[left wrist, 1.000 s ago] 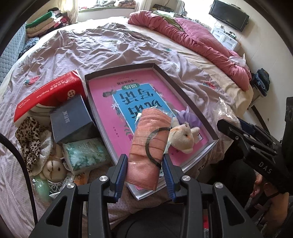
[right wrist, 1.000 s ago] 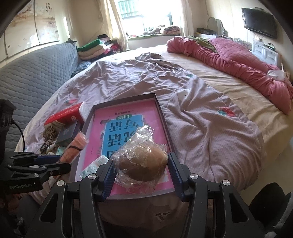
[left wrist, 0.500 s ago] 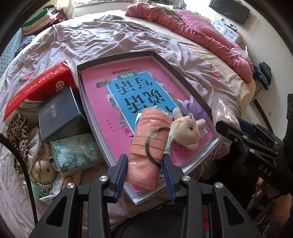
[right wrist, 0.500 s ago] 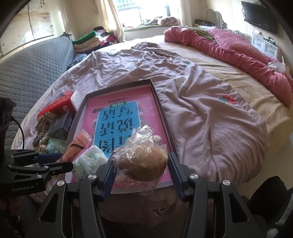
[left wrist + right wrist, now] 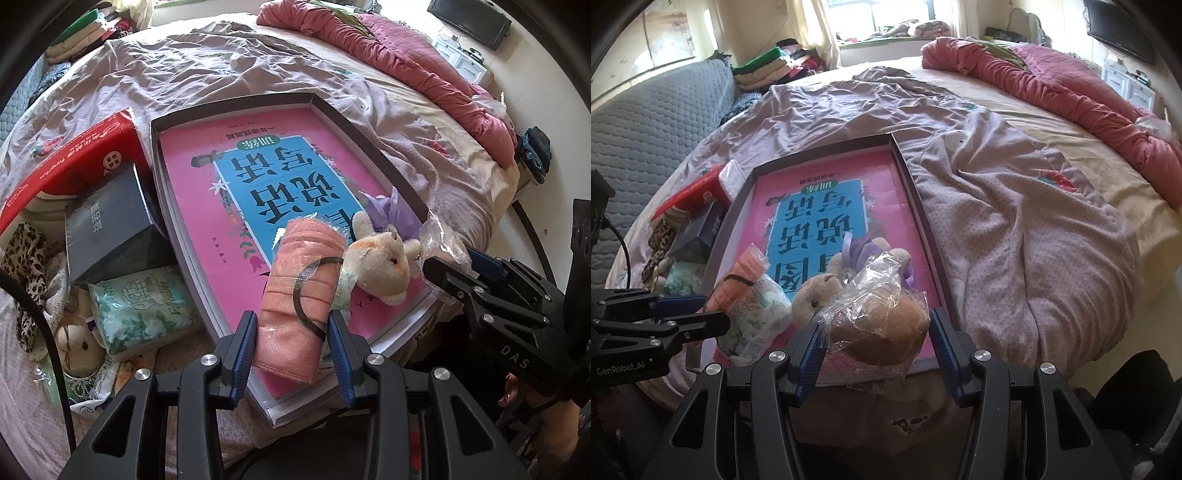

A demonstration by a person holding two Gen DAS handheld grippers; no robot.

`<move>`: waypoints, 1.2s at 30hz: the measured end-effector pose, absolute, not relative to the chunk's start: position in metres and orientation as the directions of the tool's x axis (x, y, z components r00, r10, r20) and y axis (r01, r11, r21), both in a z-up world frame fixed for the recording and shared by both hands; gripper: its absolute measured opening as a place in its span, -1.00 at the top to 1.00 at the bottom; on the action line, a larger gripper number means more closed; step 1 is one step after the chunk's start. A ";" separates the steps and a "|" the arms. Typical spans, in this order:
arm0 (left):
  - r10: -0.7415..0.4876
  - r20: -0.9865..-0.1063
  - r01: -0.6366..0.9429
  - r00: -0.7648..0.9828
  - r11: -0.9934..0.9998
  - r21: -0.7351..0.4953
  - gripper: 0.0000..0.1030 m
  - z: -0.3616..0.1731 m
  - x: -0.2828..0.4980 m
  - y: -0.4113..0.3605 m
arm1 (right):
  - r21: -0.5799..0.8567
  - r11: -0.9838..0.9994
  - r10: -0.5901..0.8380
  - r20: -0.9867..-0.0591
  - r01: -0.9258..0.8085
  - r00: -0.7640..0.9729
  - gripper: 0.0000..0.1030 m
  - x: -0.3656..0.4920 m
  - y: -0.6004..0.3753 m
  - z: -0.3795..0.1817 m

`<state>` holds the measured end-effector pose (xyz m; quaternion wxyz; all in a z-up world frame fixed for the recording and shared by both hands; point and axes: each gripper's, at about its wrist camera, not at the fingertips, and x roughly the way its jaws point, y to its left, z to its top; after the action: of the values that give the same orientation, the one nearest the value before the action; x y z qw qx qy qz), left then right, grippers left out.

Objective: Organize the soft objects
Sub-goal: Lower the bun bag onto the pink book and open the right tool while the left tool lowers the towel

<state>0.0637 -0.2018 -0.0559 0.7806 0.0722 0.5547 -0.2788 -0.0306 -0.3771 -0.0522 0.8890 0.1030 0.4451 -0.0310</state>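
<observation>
**Both claws loaded, over the near end of the tray**

Step in hand, as I judge it: carrying two soft items to the dark-rimmed tray (image 5: 369,140) on the bed (image 5: 1015,221), ready to set them down.

- My left claw (image 5: 291,343) pinches a salmon-pink folded cloth in clear wrap (image 5: 303,291), pads pressed on both its long sides. The cloth hangs over the tray's near edge, at 6 o'clock in the left wrist view.
- My right claw (image 5: 875,343) pinches a round brown soft thing in crinkled plastic (image 5: 882,325); what it is exactly I cannot tell. It sits over the tray's near edge too.
- Already in the tray: a plush toy with a purple bow (image 5: 384,262), at 1 o'clock from the cloth and just beside it, on the pink book cover (image 5: 207,184).
- Outside the tray, at 9 o'clock: red tissue pack (image 5: 74,155), dark box (image 5: 107,232), green-print tissue pack (image 5: 144,306), small pale plush (image 5: 77,343).

Pose: both claws tilt steeply downward, side by side, left one showing at 9 o'clock in the right wrist view.

Next move, my guess: lower each item onto bare cover, clear of the plush toy, then release. The wrap looks slippery; it may cling to the pads.
</observation>
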 end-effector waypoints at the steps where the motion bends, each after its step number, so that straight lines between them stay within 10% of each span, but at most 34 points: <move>1: -0.356 -0.906 0.515 0.230 0.834 -0.197 0.25 -0.056 0.064 -0.202 | 0.154 0.977 0.035 -0.797 0.146 0.603 -0.08 -0.030 -0.377 -0.053; 36: -0.357 -0.909 0.492 0.214 0.844 -0.216 0.24 -0.058 0.072 -0.200 | 0.182 0.976 0.076 -0.803 0.121 0.591 -0.40 -0.013 -0.368 -0.068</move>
<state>0.0716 -0.1997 -0.0581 0.7767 0.0597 0.5644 -0.2730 -0.0134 -0.3680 -0.0675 0.8853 0.1090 0.4519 -0.0125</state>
